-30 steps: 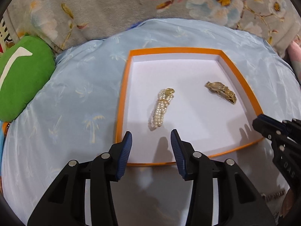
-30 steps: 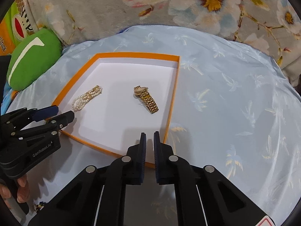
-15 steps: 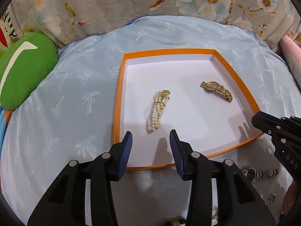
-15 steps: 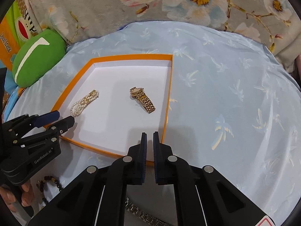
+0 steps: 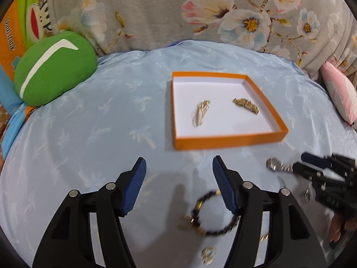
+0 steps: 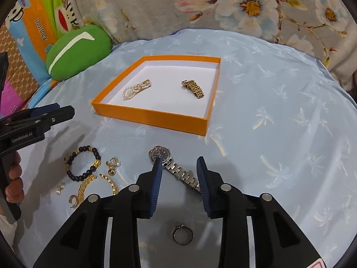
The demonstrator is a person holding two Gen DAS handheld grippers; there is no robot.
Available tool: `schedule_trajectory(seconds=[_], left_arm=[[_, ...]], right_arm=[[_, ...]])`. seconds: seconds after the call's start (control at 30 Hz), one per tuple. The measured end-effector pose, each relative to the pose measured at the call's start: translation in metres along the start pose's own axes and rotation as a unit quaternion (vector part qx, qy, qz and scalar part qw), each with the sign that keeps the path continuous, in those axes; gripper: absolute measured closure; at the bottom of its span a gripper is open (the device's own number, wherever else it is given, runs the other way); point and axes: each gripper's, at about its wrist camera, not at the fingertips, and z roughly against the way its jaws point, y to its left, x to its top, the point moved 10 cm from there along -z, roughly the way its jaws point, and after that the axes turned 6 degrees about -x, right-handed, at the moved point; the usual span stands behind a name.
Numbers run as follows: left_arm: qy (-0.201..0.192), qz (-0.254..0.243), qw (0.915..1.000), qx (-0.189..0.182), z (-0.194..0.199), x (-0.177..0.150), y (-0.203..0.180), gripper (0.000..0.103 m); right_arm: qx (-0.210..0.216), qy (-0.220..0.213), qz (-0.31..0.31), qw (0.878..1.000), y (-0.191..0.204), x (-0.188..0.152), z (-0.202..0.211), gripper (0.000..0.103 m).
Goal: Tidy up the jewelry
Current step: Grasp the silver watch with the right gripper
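Nearest the right wrist camera, a silver ring (image 6: 183,234) lies on the blue cloth (image 6: 279,120) between the arms of the right gripper (image 6: 178,174), whose jaws stand wide apart and hold nothing. Its fingertips straddle the band of the silver watch (image 6: 171,165), which lies flat with its dark dial turned up. The watch is probably the heaviest piece here: rigid at the case, limp and slippery along the metal links. The best hold is judged to be across the band just behind the case, so that the links do not slide out.

To the left lie the beaded bracelet (image 6: 82,163), a gold chain (image 6: 83,189) and small charms (image 6: 112,165), close together but clear of the watch. The left gripper (image 5: 179,185) hangs above the bracelet, likewise wide open and empty.

Farther off, the orange tray (image 6: 154,118) holds a pearl bracelet (image 6: 136,89) and a gold watch (image 6: 193,88), well apart, leaving bare floor between them. Its raised near wall is the one obstacle on the way in. Beyond lie a green cushion (image 6: 78,51) and floral fabric (image 6: 245,6).
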Motion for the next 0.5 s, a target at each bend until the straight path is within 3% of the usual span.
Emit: schedule_trajectory(seconds=[0.17, 0.5], left_arm=[[0.019, 0.015, 0.9995, -0.018, 0.003, -0.032, 0.001, 0.041], [0.027, 0.032, 0.9983, -0.042, 0.009, -0.070, 0.004, 0.038]], right_arm=[[-0.014, -0.005, 0.034, 0.999, 0.009, 0.005, -0.010, 0.051], [-0.013, 0.025, 0.043, 0.999, 0.011, 0.003, -0.035, 0.051]])
